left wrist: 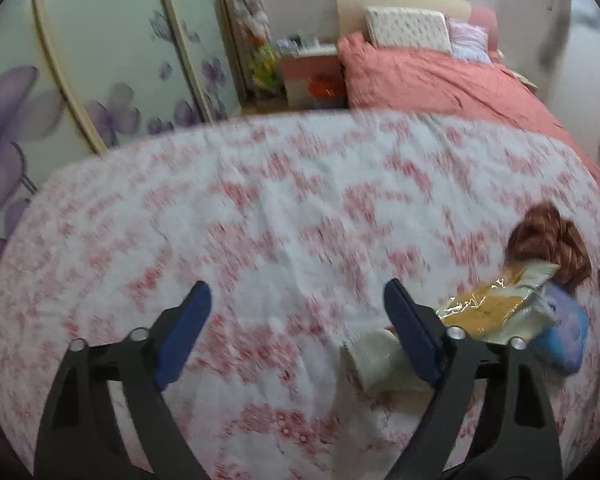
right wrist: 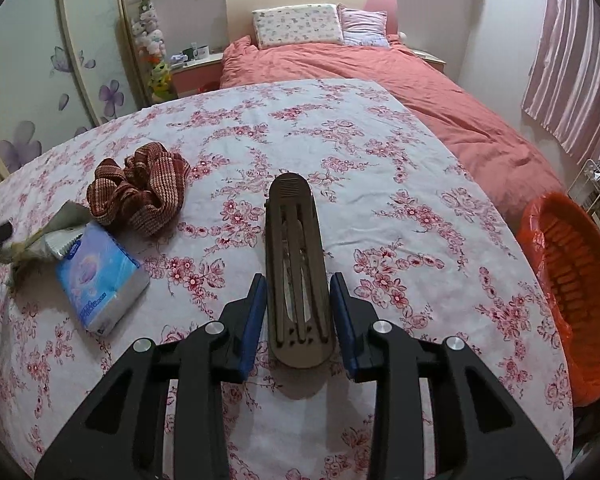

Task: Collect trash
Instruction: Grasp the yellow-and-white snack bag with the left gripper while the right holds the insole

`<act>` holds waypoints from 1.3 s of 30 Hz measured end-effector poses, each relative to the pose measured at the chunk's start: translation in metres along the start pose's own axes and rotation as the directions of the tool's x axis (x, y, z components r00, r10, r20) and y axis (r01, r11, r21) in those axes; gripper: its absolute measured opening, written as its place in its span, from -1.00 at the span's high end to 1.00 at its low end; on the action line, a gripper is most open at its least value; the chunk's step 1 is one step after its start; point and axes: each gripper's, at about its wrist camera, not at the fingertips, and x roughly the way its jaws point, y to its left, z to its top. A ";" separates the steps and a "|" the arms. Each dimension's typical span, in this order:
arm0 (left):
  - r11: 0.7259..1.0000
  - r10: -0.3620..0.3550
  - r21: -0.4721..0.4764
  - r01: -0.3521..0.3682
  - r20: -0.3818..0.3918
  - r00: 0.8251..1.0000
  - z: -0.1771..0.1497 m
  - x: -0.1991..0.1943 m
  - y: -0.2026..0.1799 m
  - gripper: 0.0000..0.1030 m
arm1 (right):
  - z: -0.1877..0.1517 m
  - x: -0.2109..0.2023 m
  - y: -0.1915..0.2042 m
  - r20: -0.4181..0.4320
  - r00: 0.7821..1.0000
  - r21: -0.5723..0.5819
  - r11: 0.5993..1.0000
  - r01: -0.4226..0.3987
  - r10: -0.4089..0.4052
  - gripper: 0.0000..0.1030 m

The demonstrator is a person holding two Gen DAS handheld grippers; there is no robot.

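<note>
Hovering over the floral tablecloth (left wrist: 284,208), the left gripper (left wrist: 298,320) shows in its own blurred view with its blue pads wide apart and nothing between them. Just right of its right finger, in the lower right of the frame, lies a cluster: a crumpled yellow wrapper (left wrist: 496,308) resting partly on a blue tissue pack (left wrist: 568,328), a pale packet (left wrist: 376,360) in front of them, and a brown striped cloth (left wrist: 552,240) behind. The wrapper's long axis runs from lower left to upper right. I judge this hand to be moving toward that trash, not yet on it; its next move calls for swinging right and straddling the wrapper across its short width. In the right wrist view, the right gripper (right wrist: 299,320) sits at lower centre with its pads on either side of a dark brown slotted object (right wrist: 296,264), apparently a comb or similar; the pads look to be touching its flanks, so I read it as gripped. Its long axis runs straight away from the camera, rounded end pointing to the upper middle of the frame. An orange-lined basket (right wrist: 572,280) stands at the right edge, beyond the table's rim, probably the drop point, so the carry calls for a swing right.
</note>
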 end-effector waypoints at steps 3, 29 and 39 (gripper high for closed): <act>0.997 -0.071 -0.030 0.070 -0.023 0.997 -0.014 -0.003 0.001 -0.56 | -0.002 -0.001 0.000 0.000 1.000 -0.005 1.000 0.000 0.000 0.35; 0.942 -0.309 0.148 0.302 0.023 0.951 -0.079 -0.067 -0.083 -0.65 | -0.028 -0.020 -0.022 -0.006 1.000 -0.024 0.999 -0.027 0.027 0.35; 0.967 -0.231 0.107 0.232 -0.027 0.973 -0.076 -0.045 -0.096 -0.08 | -0.031 -0.021 -0.024 0.001 0.999 -0.017 0.999 -0.041 0.041 0.35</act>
